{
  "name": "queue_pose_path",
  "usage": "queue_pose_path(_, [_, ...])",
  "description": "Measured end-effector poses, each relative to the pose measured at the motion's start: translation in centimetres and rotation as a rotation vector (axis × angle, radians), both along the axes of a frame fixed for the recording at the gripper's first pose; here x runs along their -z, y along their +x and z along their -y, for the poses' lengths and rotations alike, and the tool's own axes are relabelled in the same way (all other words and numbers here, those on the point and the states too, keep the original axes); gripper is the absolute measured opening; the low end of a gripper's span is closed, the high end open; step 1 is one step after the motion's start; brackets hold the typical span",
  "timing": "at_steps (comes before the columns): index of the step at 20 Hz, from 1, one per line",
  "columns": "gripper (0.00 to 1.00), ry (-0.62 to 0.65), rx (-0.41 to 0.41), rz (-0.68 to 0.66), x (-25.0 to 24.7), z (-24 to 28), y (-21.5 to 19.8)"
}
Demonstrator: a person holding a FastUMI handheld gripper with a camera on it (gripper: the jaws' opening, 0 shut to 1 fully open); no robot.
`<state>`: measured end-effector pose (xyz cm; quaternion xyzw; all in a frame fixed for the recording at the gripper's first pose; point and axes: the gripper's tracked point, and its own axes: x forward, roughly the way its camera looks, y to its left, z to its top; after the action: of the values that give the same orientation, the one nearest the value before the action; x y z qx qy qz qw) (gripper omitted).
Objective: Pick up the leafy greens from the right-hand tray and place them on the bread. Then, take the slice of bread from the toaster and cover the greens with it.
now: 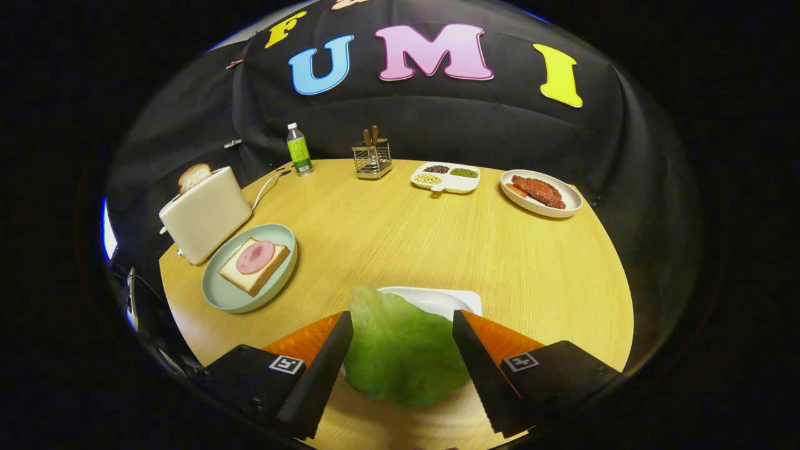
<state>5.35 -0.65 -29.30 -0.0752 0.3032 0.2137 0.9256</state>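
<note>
A green lettuce leaf (400, 350) sits between the fingers of my gripper (401, 320). Both fingers press on its sides, so the gripper is shut on it. The leaf hangs over the near part of a white tray (437, 299), hiding most of it. To the left, beyond the fingers, a pale green plate (220, 296) holds a slice of bread (245, 277) topped with a round pink slice of ham (255, 257). Behind that plate stands a cream toaster (205, 214) with a slice of bread (194, 176) sticking out of its slot.
At the back of the round wooden table (437, 237) stand a bottle (299, 149), a wire rack with utensils (372, 159), a divided dish of beans (446, 177) and a plate of meat (541, 192). The toaster's cord (265, 185) runs toward the bottle.
</note>
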Motion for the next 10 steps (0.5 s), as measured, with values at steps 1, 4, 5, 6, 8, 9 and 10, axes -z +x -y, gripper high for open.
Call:
queue_pose_path(1, [1.0,-0.009,-0.008,-0.01,0.6,-0.2,0.2])
queue_pose_path(4, [1.0,-0.061,-0.04,-0.053,2.9,-0.3,0.0])
queue_pose_path(5, [1.0,-0.085,-0.053,-0.07,3.6,-0.1,-0.2])
queue_pose_path(6, [1.0,-0.101,-0.06,-0.076,4.2,0.0,-0.4])
queue_pose_path(8, [1.0,-0.092,-0.061,-0.08,4.2,0.1,-0.3])
queue_pose_path(9, [1.0,-0.095,-0.067,-0.086,4.4,0.1,-0.5])
queue_pose_path(10, [1.0,-0.098,-0.072,-0.076,4.4,0.0,-0.3])
